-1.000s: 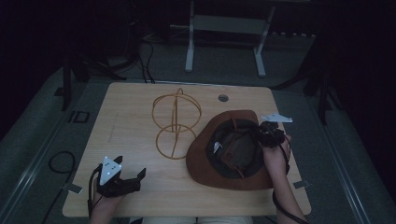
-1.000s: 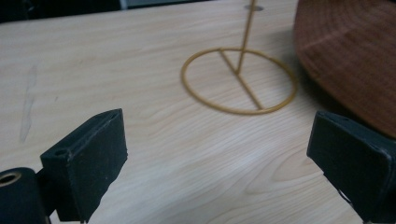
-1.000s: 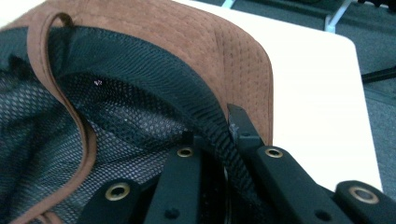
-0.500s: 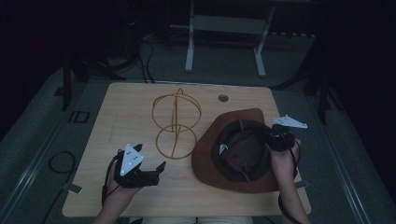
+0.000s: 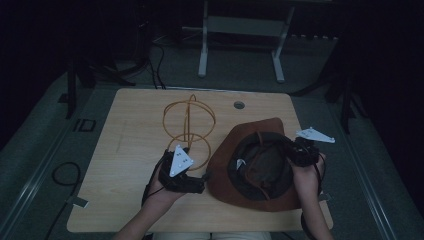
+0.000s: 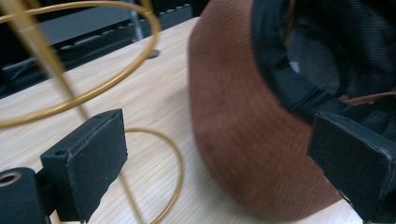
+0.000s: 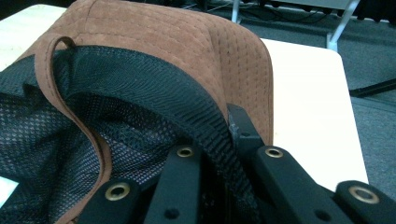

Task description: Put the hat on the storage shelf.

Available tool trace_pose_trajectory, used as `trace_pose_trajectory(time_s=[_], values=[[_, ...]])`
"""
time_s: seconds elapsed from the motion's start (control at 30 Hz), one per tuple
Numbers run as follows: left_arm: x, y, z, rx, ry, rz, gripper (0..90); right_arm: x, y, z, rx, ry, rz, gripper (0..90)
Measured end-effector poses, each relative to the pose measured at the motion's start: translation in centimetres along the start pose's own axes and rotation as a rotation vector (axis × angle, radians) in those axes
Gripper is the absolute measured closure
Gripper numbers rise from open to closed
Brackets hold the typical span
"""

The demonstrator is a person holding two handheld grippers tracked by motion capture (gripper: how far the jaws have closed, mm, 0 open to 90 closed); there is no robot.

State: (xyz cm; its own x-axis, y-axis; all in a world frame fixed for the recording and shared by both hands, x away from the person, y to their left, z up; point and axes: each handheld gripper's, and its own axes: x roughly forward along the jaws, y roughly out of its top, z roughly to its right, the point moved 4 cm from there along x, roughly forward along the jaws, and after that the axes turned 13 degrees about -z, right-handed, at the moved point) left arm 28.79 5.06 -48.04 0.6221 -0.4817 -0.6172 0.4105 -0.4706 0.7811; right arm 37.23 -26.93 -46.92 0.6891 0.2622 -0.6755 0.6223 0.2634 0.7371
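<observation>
Looking down from the high view, a brown suede hat [image 5: 260, 170] lies crown-down on the right half of the tabletop [image 5: 135, 130], its dark mesh lining facing up. The right gripper [image 5: 296, 150] is clamped on the far right of the brim, while the left gripper [image 5: 192, 184] sits just beside the brim's left edge, in front of a gold wire hat stand [image 5: 189, 131]. The hat looks light and soft, so a one-sided hold will probably let the opposite brim droop; a second hold across from the first seems the sensible answer.

From the left gripper view, the jaws stand wide apart with the brim's left edge [image 6: 243, 140] between them and nothing pressed. The wire hoops [image 6: 93, 93] are close by and could snag.

From the right gripper view, the jaws are pinched shut on the black sweatband [image 7: 187, 116] and the stitched brim [image 7: 196, 51] together. That doubled, seamed edge is probably the firmest place to hold, since suede alone may slip or crease.
</observation>
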Motion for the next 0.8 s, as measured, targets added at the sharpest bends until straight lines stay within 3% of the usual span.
trace_pose_trajectory(time_s=[0.1, 0.27, 0.33, 0.67, 0.8], values=[[0.8, 0.7, 0.6, 0.013, -0.026, -0.024, 5.5, -0.3, -0.1, -0.2, -0.002, 0.001, 0.007, 84.2], [2.1, 2.0, 1.5, 0.038, -0.027, -0.052, 5.5, -0.9, -0.2, -0.3, -0.003, -0.001, 0.021, 84.2], [2.9, 3.4, 2.4, 0.053, -0.035, -0.061, 5.5, -1.2, 0.0, -0.6, -0.011, 0.008, 0.030, 84.2], [5.3, 5.7, 3.2, 0.079, -0.042, -0.080, 5.5, -2.2, 0.1, -1.0, -0.011, 0.022, 0.062, 84.2], [7.0, 7.1, 3.7, 0.092, -0.036, -0.110, 6.0, -2.8, -0.1, -1.4, -0.024, 0.025, 0.069, 84.2]])
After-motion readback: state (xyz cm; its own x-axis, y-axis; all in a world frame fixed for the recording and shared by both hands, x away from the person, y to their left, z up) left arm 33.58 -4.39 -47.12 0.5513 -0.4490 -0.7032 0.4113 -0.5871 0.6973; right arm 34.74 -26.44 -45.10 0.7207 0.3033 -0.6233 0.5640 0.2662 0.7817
